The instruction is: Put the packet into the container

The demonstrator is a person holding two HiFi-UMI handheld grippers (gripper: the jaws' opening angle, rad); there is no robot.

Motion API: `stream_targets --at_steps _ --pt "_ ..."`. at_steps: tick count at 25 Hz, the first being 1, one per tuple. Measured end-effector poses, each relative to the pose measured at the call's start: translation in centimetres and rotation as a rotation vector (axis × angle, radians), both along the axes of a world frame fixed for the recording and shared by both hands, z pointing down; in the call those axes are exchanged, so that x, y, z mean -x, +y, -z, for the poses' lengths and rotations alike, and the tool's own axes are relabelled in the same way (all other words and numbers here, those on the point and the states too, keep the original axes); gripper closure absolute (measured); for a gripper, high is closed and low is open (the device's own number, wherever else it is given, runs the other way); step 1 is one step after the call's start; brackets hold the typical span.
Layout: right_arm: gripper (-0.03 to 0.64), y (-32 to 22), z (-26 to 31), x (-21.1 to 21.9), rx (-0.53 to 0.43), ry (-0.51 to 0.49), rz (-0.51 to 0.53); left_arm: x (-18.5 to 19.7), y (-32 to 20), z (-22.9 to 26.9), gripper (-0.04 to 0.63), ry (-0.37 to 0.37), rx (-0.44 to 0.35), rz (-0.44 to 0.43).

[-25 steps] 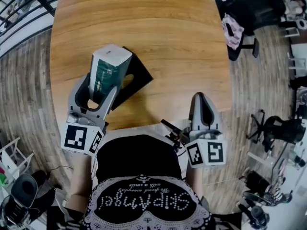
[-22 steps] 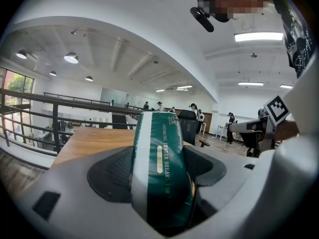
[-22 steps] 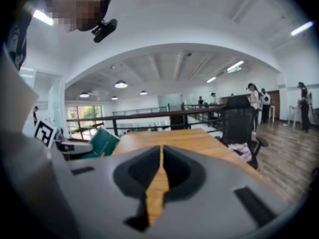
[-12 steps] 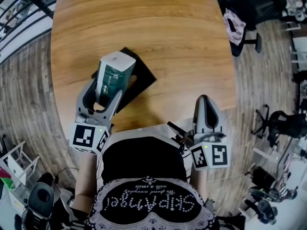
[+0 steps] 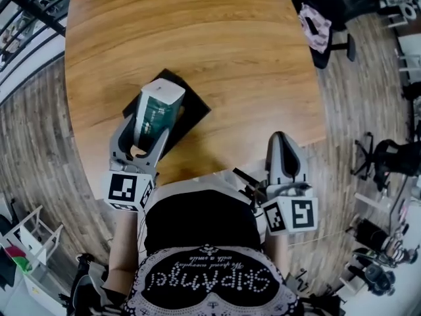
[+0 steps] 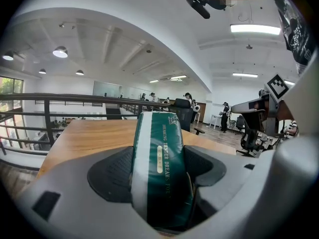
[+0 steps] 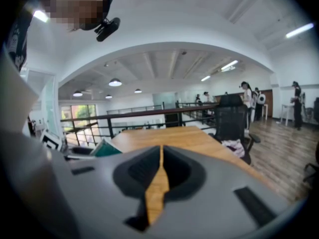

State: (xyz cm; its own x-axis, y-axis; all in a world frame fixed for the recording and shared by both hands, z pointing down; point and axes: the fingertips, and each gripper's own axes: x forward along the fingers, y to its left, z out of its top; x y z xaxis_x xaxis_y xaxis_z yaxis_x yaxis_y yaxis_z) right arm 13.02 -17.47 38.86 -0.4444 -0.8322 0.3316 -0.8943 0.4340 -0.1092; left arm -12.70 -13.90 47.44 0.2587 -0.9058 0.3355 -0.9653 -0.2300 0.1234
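We think the job is about half done: our left gripper point(image 5: 142, 134) has its fingers point(image 6: 107, 176) squeezed tight on the green and white packet point(image 5: 158, 104). The packet looks to be up over the flat black container point(image 5: 193, 110) on the near left part of the tabletop point(image 5: 197, 31), so what is left is to lower it in and let go. Our right gripper point(image 5: 283, 140) sits by the near right edge with its fingers point(image 7: 134, 171) pressed together and nothing in them, and we count one packet, one container and two grippers.
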Motion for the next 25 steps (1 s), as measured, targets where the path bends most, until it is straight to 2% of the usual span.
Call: stream_targets --at_steps 10,25 --pt "0.577 0.2 -0.3 -0.5 0.006 0.001 -0.009 -0.4 0.0 -2.0 0.252 -0.075 0.044 -0.030" --pt "0.577 0.5 0.1 -0.9 -0.005 -0.009 -0.018 -2.0 -0.3 -4.1 0.253 -0.180 0.136 -0.150"
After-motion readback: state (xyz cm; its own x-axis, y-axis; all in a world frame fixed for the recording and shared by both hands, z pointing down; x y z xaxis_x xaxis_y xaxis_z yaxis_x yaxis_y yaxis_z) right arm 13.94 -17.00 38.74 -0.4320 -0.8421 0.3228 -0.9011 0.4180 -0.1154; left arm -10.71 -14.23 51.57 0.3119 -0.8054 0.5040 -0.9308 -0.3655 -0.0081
